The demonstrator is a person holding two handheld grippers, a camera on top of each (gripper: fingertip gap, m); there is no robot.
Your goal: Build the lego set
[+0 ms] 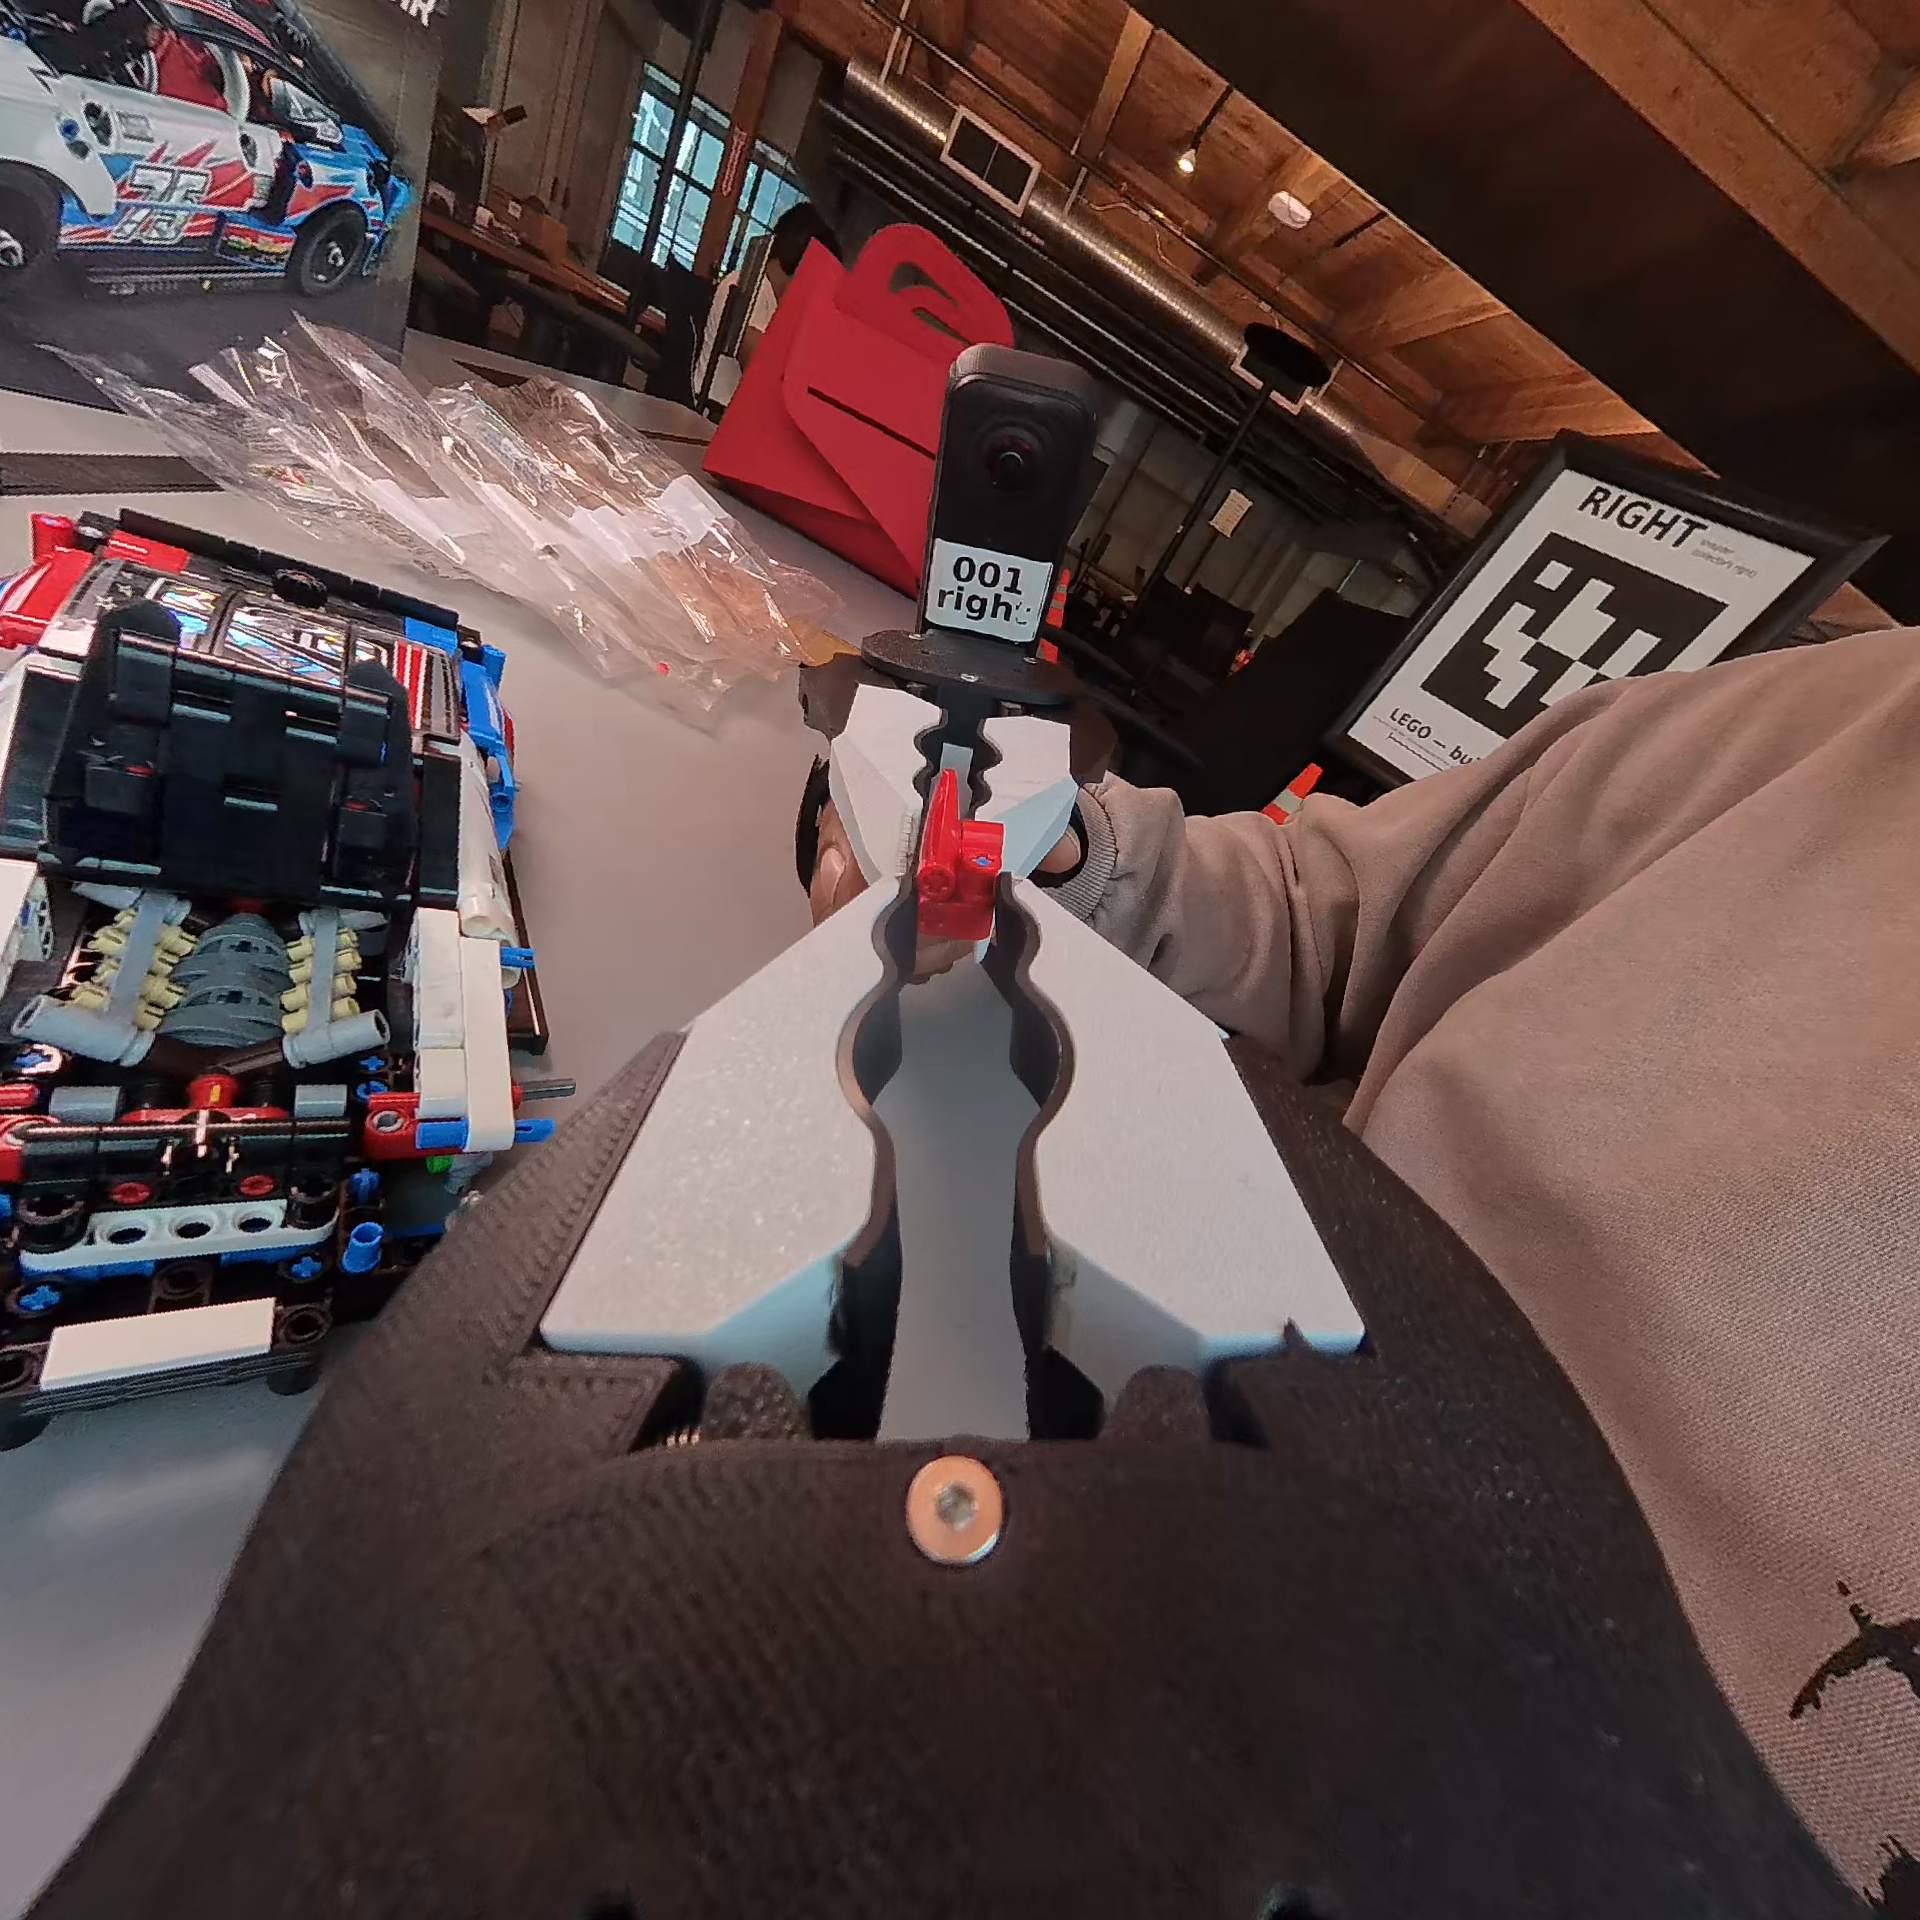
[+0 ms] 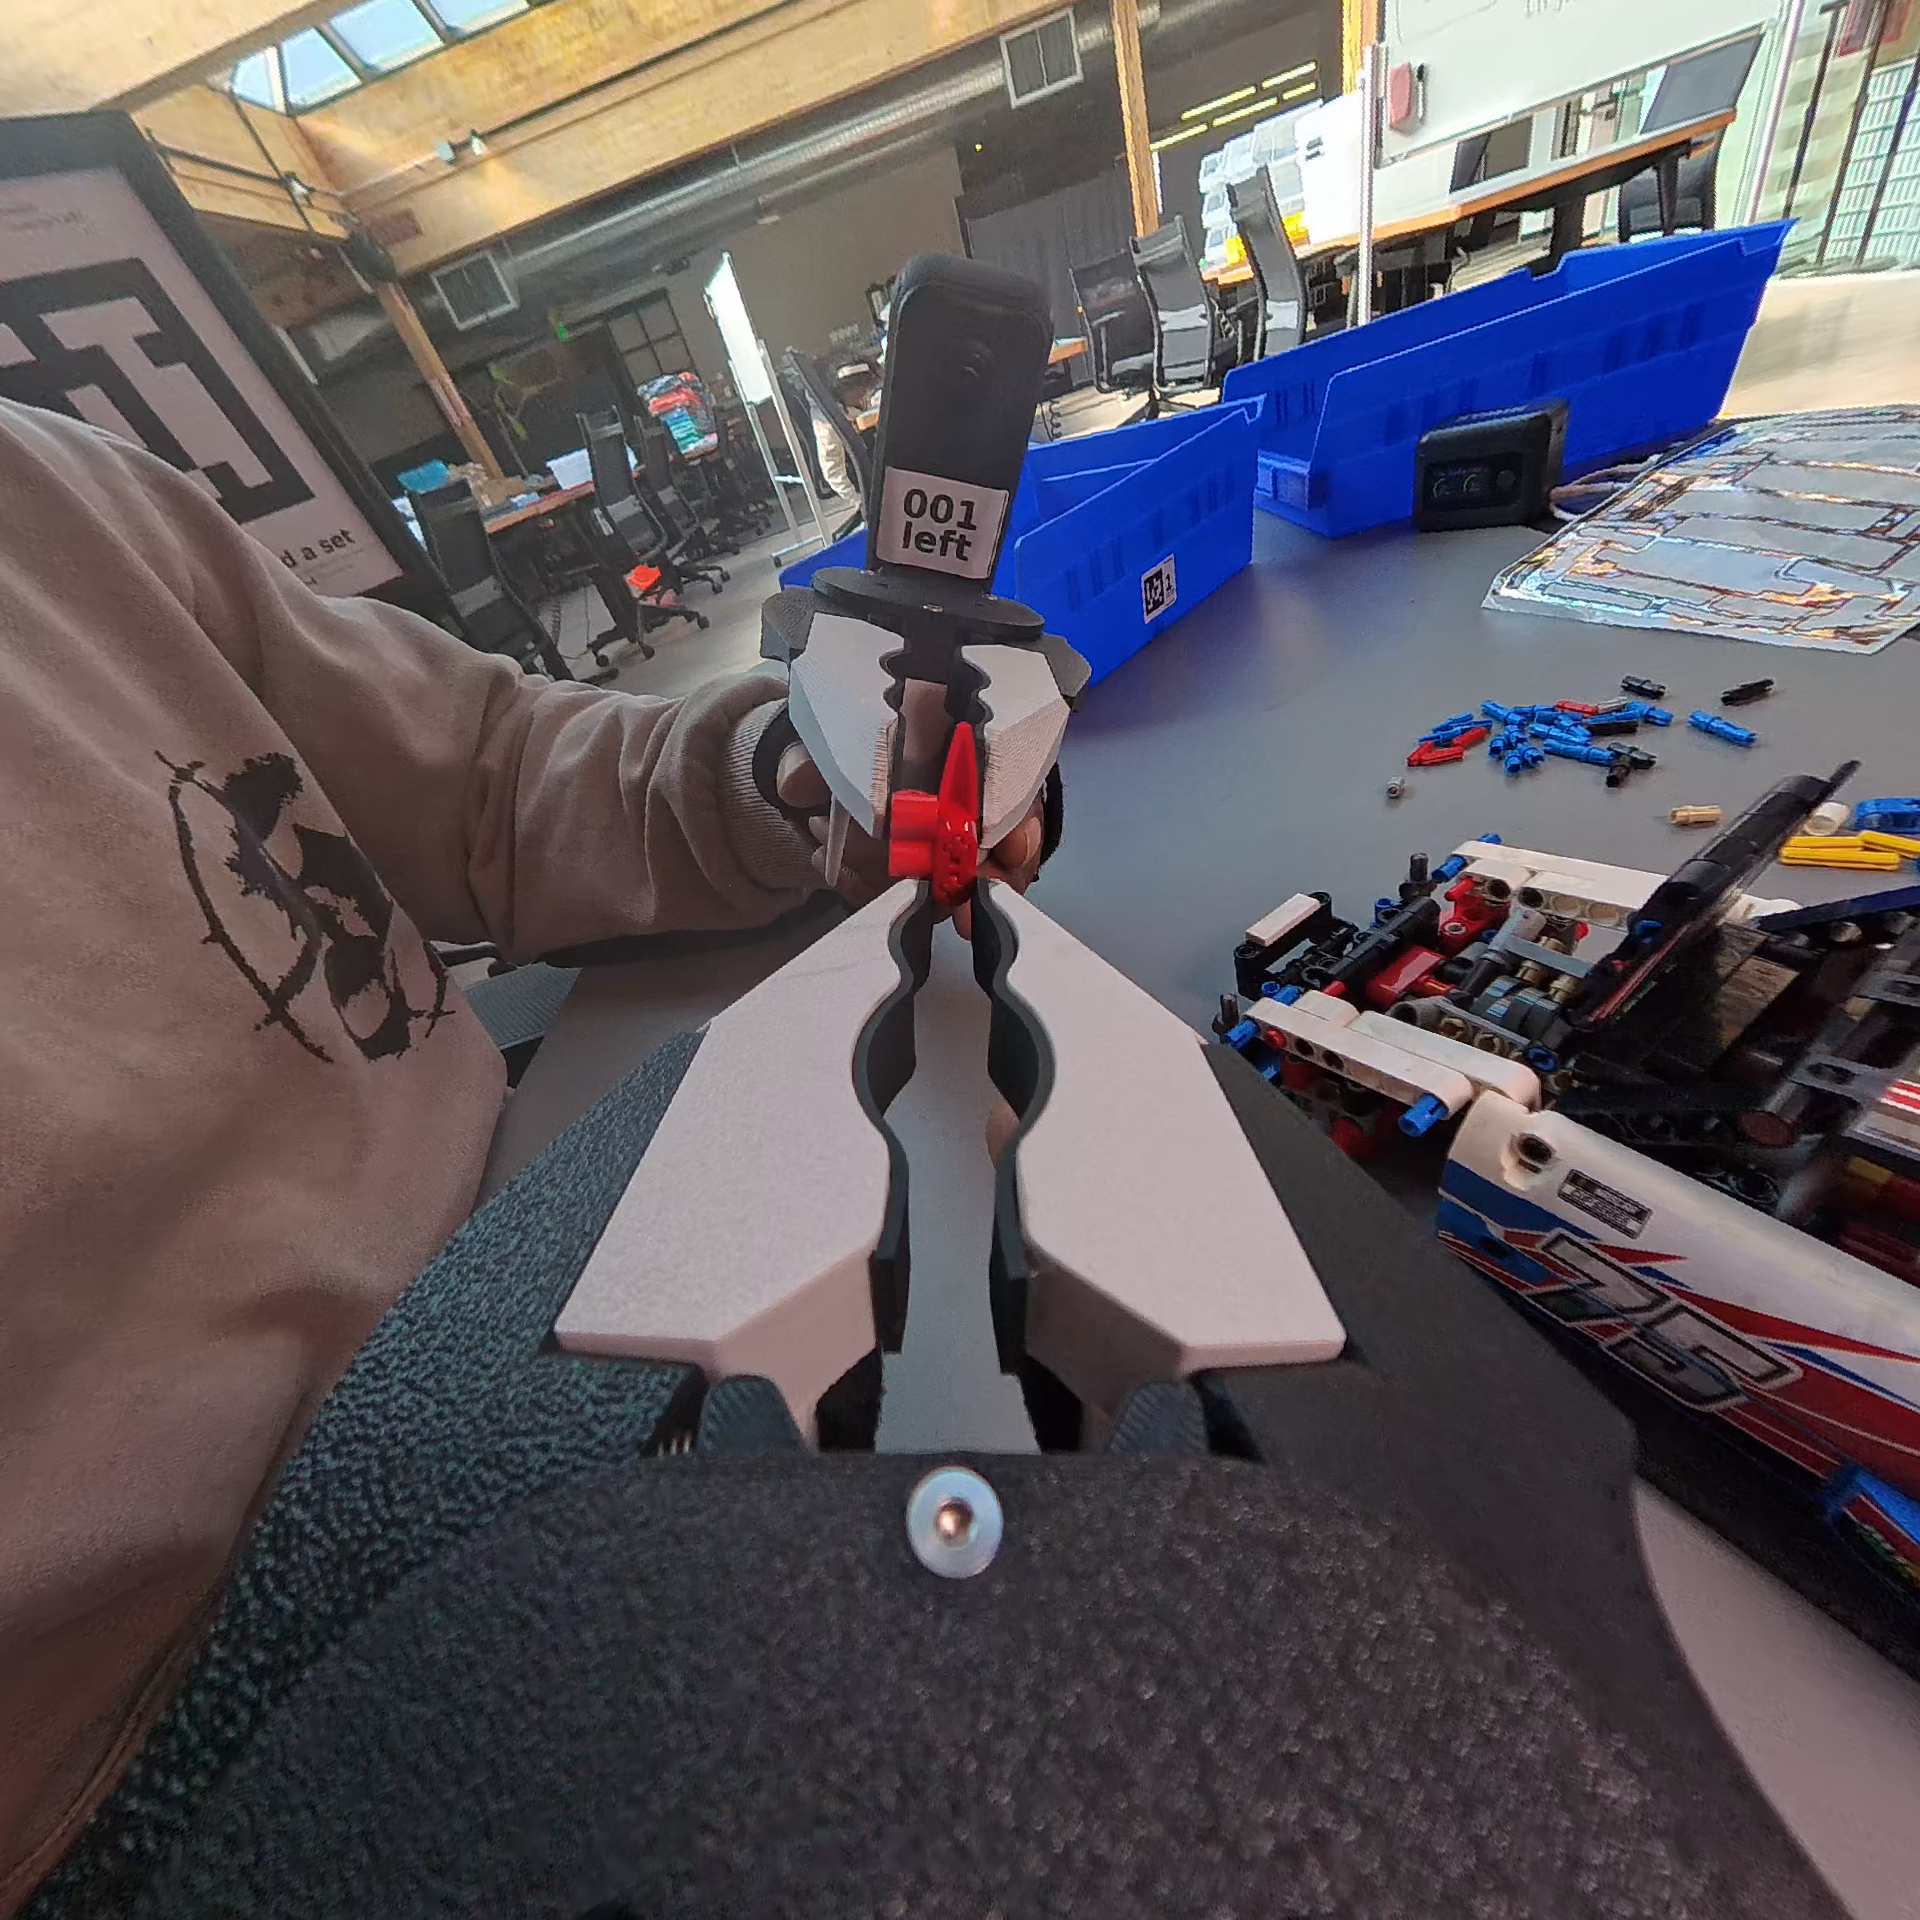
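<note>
- The left tool (image 1: 951,914) and right tool (image 2: 940,894) meet tip to tip in the air above the tabletop (image 2: 1247,727), in front of the person's chest.
- Between them sits a small red piece (image 1: 954,868): a connector block with a thin red blade standing up from it. It may be two parts being joined.
- Both tools are nearly together at the tips and appear clamped on the red piece, the left on its lower end, the right on its upper part.
- The car (image 2: 1621,1091), partly built, lies on the tabletop, well apart from the tools; loose pins (image 2: 1558,727) lie beyond it.
- To do this step well, I judge:
  - keep both grips firm and the axes of the parts in line;
  - press straight, without twisting, so the pin seats fully;
  - let only one tool go once the joint holds, since a drop from here could send the piece off the tabletop.
</note>
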